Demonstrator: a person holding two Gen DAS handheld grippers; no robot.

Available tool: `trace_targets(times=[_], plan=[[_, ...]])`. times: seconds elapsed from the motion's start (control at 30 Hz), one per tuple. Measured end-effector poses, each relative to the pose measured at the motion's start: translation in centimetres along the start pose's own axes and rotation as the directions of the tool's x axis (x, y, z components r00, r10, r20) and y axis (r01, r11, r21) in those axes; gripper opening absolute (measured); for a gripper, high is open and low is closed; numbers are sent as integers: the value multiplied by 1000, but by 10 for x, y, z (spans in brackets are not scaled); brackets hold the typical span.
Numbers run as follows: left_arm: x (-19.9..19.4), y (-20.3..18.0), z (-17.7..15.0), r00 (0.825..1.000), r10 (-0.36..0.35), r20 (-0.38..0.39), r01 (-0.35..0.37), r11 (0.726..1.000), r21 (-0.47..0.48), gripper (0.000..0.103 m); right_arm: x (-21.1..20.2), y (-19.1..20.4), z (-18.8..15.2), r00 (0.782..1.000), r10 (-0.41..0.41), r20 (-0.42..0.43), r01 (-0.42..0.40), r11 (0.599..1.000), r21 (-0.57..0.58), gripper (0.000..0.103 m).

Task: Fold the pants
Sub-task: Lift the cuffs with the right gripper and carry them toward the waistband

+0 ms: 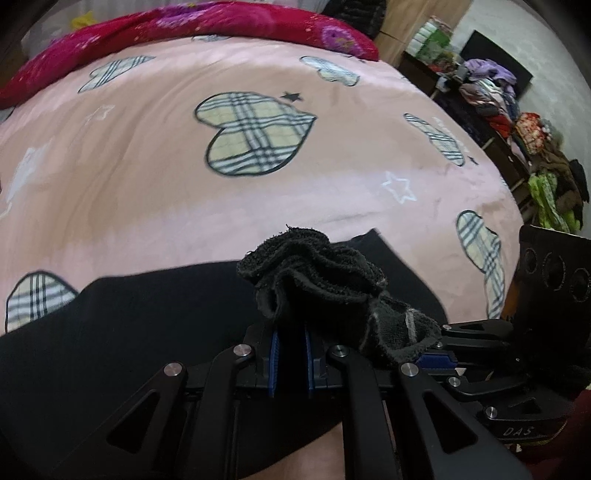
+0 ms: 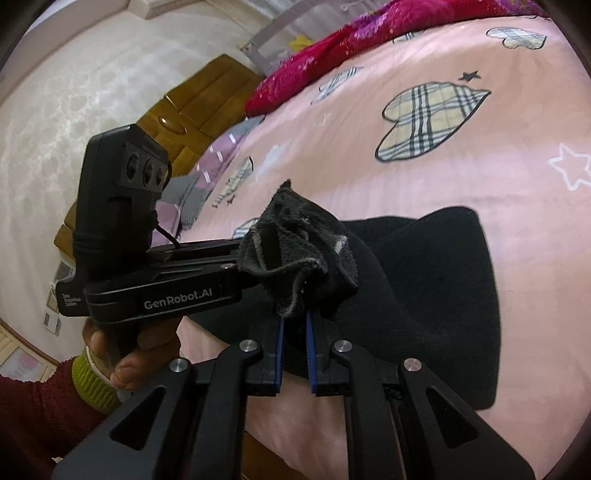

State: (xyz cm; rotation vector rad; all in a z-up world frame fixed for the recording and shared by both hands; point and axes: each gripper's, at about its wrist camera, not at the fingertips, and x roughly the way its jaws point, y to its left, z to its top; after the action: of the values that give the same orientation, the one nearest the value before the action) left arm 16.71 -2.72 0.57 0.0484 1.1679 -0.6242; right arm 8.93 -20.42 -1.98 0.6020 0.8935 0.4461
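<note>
Both tongs clench the black pants (image 2: 424, 280). The left gripper (image 1: 291, 354) and right gripper (image 2: 295, 343) pinch one bunched hem (image 1: 314, 269) between them. Pink bedspread (image 1: 147, 166) stretches ahead.

You are in a home bedroom: a bed (image 1: 147, 177) with pink heart-print bedding, a crimson floral blanket (image 1: 184, 29) at its far end, clothes heaps (image 1: 491, 96) beside the bed, a wooden headboard (image 2: 207, 96).

The pants (image 1: 110, 332) are seen to be black throughout; the bed sheet (image 1: 147, 166) is pink, printed with beige plaid hearts and white stars; the blanket (image 1: 184, 26) is magenta with purple flowers; blue pads are shown on each black gripper (image 2: 294, 343).
</note>
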Motion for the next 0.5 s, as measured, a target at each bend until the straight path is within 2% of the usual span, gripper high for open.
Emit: trace_targets(times=[0.5], plan=[[13,28,-30,998,53,-27,-56,992,-109,7,35,-4,2,993,-43,-107,42,999,-17,13]])
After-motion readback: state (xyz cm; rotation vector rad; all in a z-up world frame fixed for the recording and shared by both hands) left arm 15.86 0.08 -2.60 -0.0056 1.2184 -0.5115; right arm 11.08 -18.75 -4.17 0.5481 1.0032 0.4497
